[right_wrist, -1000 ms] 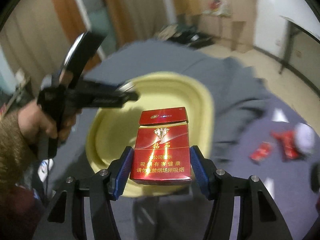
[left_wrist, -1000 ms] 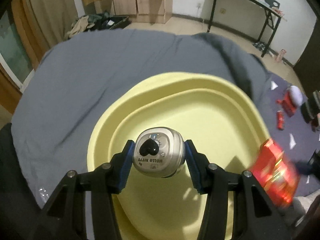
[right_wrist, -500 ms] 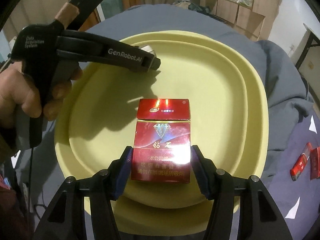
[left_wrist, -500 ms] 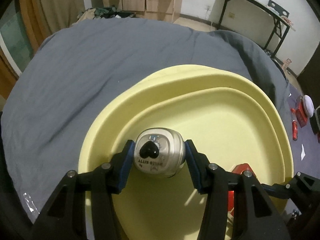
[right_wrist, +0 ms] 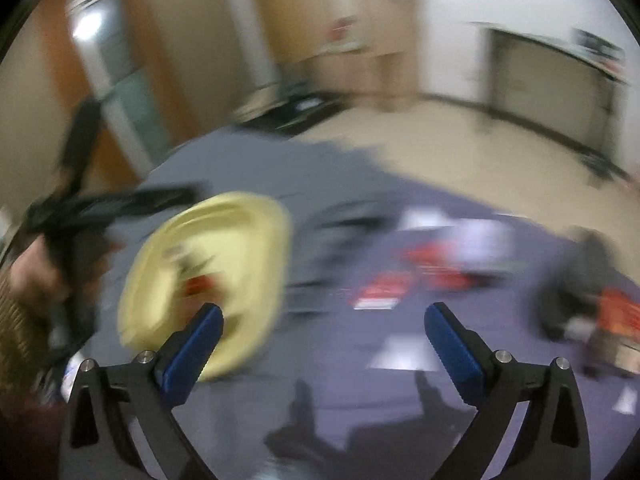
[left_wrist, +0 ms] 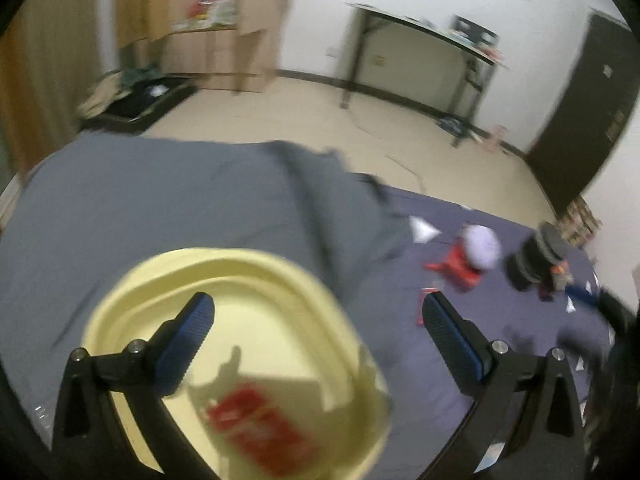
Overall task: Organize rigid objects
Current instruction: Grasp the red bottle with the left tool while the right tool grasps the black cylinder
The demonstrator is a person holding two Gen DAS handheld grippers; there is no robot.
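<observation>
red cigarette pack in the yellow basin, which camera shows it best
Left wrist view: the red cigarette pack lies large inside the yellow plastic basin, though blurred. The right wrist view shows only a small red smear there.

Home bedroom: grey-sheeted bed (left_wrist: 160, 200), wooden wardrobe (left_wrist: 248, 20).
</observation>
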